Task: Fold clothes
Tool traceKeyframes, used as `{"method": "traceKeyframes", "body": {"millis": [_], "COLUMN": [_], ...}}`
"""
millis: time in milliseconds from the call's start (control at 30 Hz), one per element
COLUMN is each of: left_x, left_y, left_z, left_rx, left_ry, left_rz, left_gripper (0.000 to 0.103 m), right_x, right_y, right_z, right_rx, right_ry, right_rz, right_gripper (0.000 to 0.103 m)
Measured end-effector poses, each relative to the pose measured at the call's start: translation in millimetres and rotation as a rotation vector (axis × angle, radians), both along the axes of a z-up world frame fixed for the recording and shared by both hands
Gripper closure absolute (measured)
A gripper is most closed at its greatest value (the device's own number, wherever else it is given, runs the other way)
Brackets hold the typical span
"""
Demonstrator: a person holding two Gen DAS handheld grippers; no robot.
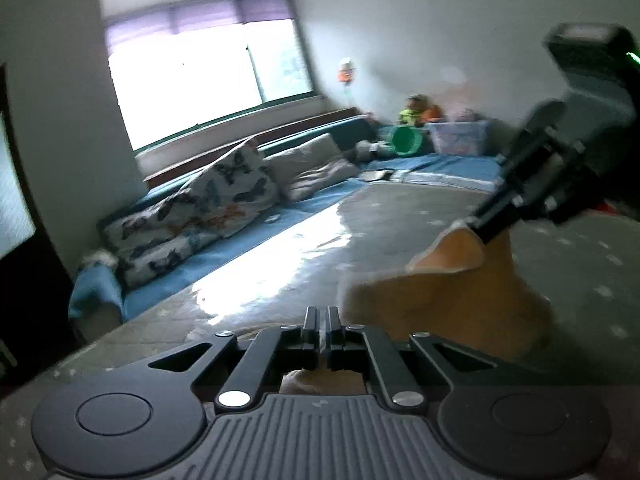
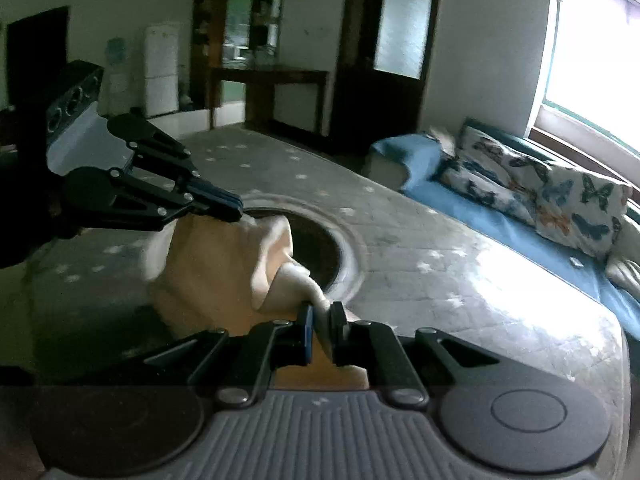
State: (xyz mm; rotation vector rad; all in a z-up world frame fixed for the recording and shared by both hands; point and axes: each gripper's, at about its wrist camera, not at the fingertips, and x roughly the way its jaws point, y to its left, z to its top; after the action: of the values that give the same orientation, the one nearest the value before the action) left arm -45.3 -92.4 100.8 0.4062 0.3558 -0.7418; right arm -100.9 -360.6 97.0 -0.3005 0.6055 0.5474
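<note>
A tan garment [image 1: 448, 300] hangs stretched between my two grippers above the grey patterned table [image 1: 280, 280]. My left gripper [image 1: 323, 320] is shut on one edge of the cloth, which shows below its jaws. My right gripper [image 1: 480, 232] is shut on another corner of it at the right of the left wrist view. In the right wrist view the right gripper [image 2: 322, 314] pinches the garment [image 2: 224, 272], and the left gripper [image 2: 236, 206] holds its far upper corner.
The table has a round dark hole [image 2: 316, 248] in its middle, under the cloth. A blue bench with butterfly cushions [image 1: 192, 208] runs along the window wall. A green basin [image 1: 406, 140] and a clear storage box [image 1: 460, 138] sit in the corner.
</note>
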Motion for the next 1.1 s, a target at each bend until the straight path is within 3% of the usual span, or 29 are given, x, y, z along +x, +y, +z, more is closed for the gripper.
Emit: {"method": "traceKeyframes", "body": {"millis": [167,233,367,500,533,600,700,867,900,933,1000,1100], "left_x": [45.8,58.2,48.5,36.5,34.6,32.7,35.0,38.4,38.5,38.0,37.9,33.0], "left_y": [-22.2,-19.5,-4.5,6.3,7.4,3.2,-3.2,-5.9,-5.5,-4.3,-4.9,-8.4], "left_z": [-30.8,-42.3,-49.7,-56.5,-58.9,-63.9,-74.1,-81.4,-82.3,-83.6,-84.9,-84.4], "left_rx": [0.008,-0.002,0.024,0.051,0.057,0.083,0.114,0.102,0.095,0.084,0.069,0.081], "left_ry": [0.026,0.127,0.161,0.193,0.201,0.207,0.227,0.255,0.261,0.27,0.281,0.249], "left_rz": [0.105,0.143,0.134,0.112,0.103,0.097,0.106,0.102,0.098,0.089,0.081,0.075], "left_gripper": [0.1,0.1,0.096,0.075,0.074,0.069,0.055,0.055,0.059,0.072,0.085,0.091], "right_x": [46.0,50.4,55.1,50.8,50.7,52.6,56.8,57.3,57.2,57.0,57.0,58.1], "right_y": [-4.5,-12.0,-28.1,-42.1,-43.6,-41.8,-38.5,-32.7,-31.9,-31.1,-29.0,-25.4], "right_z": [-43.6,-54.8,-73.9,-77.5,-77.7,-78.5,-83.6,-93.9,-94.9,-95.8,-96.9,-95.7], "right_rx": [0.01,0.035,0.086,0.111,0.121,0.131,0.123,0.097,0.098,0.099,0.097,0.082], "right_ry": [0.045,0.069,0.114,0.141,0.147,0.16,0.185,0.208,0.208,0.206,0.202,0.198], "right_rz": [-0.106,-0.132,-0.18,-0.186,-0.181,-0.174,-0.171,-0.171,-0.172,-0.172,-0.173,-0.165], "right_gripper": [0.094,0.09,0.086,0.085,0.085,0.076,0.073,0.07,0.07,0.07,0.071,0.072]}}
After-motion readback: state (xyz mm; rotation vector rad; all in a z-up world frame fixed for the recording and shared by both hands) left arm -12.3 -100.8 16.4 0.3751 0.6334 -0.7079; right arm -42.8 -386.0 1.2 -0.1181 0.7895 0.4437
